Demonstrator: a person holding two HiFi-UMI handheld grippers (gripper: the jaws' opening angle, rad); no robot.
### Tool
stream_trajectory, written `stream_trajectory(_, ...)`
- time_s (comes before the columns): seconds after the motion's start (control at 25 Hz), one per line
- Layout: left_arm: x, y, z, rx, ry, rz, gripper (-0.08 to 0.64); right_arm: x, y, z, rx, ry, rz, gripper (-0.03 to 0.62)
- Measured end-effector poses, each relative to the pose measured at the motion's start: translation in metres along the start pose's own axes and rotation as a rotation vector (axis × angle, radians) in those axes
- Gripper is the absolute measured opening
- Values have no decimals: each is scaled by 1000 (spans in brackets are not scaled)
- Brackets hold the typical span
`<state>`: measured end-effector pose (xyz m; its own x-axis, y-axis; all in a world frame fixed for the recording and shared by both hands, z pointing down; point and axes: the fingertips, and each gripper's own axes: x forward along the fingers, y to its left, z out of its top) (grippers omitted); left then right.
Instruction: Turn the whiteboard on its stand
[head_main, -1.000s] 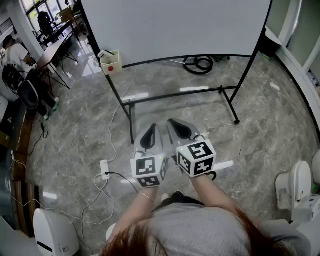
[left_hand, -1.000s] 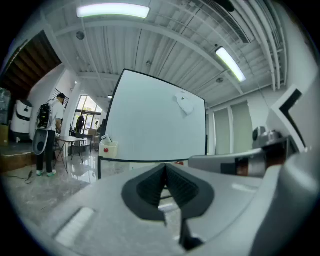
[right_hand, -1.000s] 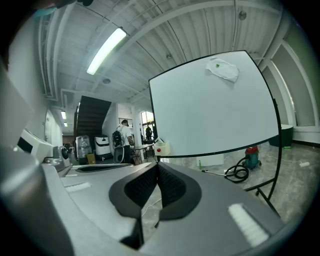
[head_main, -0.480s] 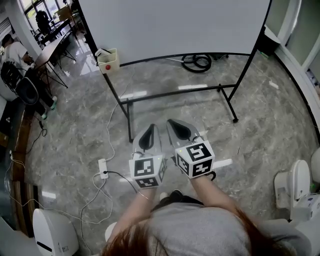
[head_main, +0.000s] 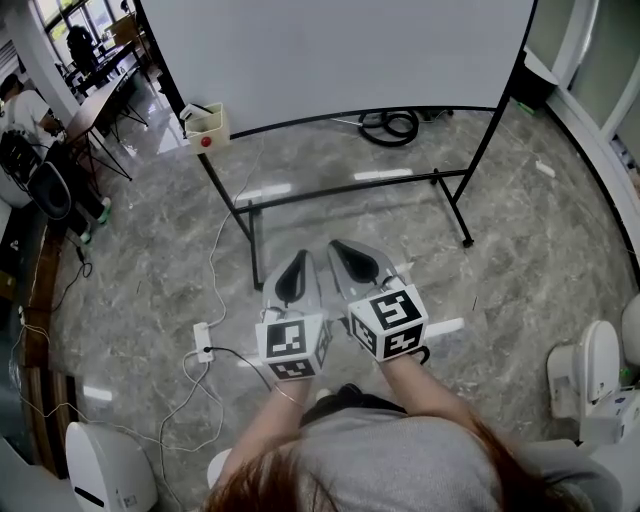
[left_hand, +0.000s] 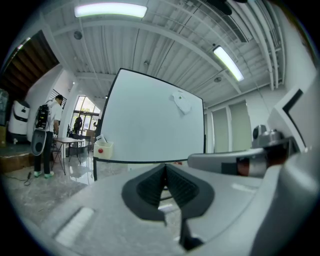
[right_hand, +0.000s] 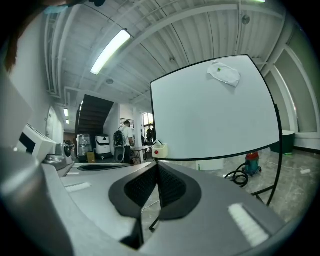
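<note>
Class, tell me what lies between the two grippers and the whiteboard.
In the head view, the stand's black crossbar and grey floor separate the left gripper and right gripper from the whiteboard.

white whiteboard (head_main: 340, 50), black stand (head_main: 340, 189), grey veined floor (head_main: 540, 250), cream box (head_main: 208, 124) with red button (head_main: 206, 142).
</note>
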<state>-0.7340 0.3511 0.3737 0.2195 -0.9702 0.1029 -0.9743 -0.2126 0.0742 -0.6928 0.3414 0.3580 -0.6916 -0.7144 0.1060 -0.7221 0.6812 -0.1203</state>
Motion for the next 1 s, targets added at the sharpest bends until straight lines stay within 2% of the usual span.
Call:
stream_trajectory(0.44, 39, 13, 9, 4, -38, 21, -9, 27, -31, -6, 14, -2, 2, 3)
stream_trajectory(0.72, 112, 56, 10, -12, -40, 10, -9, 103, -66, 5, -2, -17, -14, 3)
stream_trajectory(1.0, 203, 104, 31, 18, -27, -22, -9, 193, -111, 28, 20, -27, -47, 3)
